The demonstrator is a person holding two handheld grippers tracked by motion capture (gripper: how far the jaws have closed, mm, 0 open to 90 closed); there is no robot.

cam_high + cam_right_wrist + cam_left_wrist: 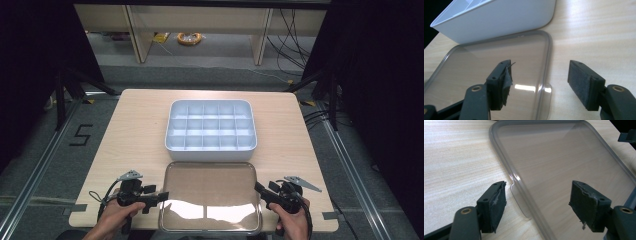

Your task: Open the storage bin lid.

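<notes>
Left gripper (161, 197): sitting at the lid's left edge, jaws spread wide, gripping nothing. In the left gripper view the gripper (537, 206) is straddling the rim, one pad (496, 202) over bare desk, the other over the clear plastic, the small tab (520, 202) lying between them. Whether a pad is touching the lid, cannot tell.

Right gripper (259, 188): mirroring it at the lid's right edge, also released and wide. In the right gripper view the gripper (541, 82) is bracketing the rim and its right tab (545, 90); frayed pad (505, 80) over the lid, the other over wood.

Clear lid (210, 195): lying flat on the near part of the desk (130, 130), between the two grippers.

White divided box (211, 131): sitting just beyond the lid, mid-desk, compartments looking empty, uncovered.

Judgement: work is only starting. Both grippers are lining up on the tabs; grasping, lifting and setting the lid on the box all appear left to do.
</notes>
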